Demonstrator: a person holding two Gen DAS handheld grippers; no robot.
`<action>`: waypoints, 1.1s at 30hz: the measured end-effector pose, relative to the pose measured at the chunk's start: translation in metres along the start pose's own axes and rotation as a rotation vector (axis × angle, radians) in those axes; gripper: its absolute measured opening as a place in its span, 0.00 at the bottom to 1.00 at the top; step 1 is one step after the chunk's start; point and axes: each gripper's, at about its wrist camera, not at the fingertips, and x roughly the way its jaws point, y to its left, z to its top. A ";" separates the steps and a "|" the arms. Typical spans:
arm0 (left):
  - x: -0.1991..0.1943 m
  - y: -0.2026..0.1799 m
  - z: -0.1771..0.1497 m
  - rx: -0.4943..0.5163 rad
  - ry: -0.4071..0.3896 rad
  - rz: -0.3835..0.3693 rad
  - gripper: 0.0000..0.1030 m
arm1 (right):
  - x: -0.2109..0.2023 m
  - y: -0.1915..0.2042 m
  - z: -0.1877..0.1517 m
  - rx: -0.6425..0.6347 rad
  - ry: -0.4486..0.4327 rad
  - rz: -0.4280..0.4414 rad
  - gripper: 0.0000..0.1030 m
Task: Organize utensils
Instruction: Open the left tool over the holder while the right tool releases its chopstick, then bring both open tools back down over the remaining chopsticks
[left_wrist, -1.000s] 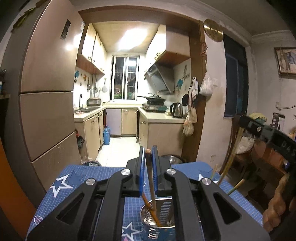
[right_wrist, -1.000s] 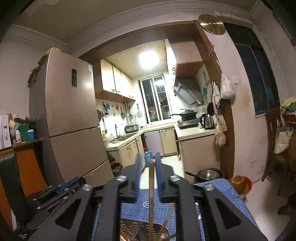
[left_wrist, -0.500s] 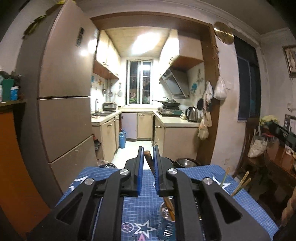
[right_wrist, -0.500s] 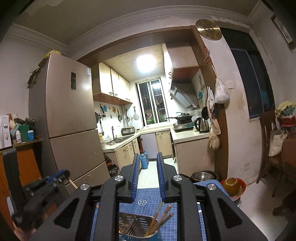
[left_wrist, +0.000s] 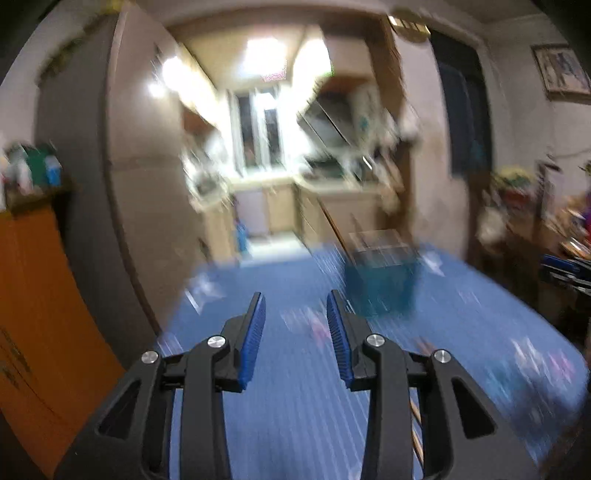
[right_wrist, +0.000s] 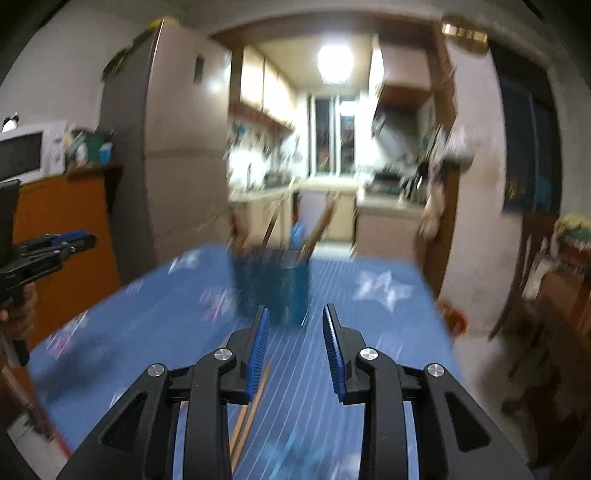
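Both views are motion-blurred. A blue utensil holder (right_wrist: 275, 288) with wooden chopsticks (right_wrist: 320, 227) sticking up stands on the blue star-patterned mat (right_wrist: 369, 306); it shows in the left wrist view (left_wrist: 380, 278) too. My right gripper (right_wrist: 293, 339) is open and empty, just short of the holder. Loose chopsticks (right_wrist: 251, 410) lie on the mat under its left finger. My left gripper (left_wrist: 295, 332) is open and empty over the mat, left of and short of the holder. It also shows at the left edge of the right wrist view (right_wrist: 48, 247).
A tall fridge (right_wrist: 173, 147) stands beyond the mat's left side, with an orange cabinet (left_wrist: 33, 314) and a microwave (right_wrist: 26, 151) farther left. A kitchen doorway lies straight ahead. A wooden chair (right_wrist: 532, 280) and cluttered table stand at the right.
Both grippers have opened and pulled back from the holder. The chopsticks they held now stand in the holder. The left gripper has swung left.
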 end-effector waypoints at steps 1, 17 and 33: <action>0.000 -0.008 -0.018 0.014 0.052 -0.040 0.32 | -0.001 0.003 -0.013 0.006 0.028 0.009 0.31; 0.012 -0.074 -0.139 0.044 0.346 -0.293 0.32 | -0.009 0.072 -0.140 0.055 0.321 0.149 0.25; 0.021 -0.086 -0.149 0.071 0.318 -0.239 0.32 | 0.013 0.074 -0.128 -0.011 0.285 0.023 0.25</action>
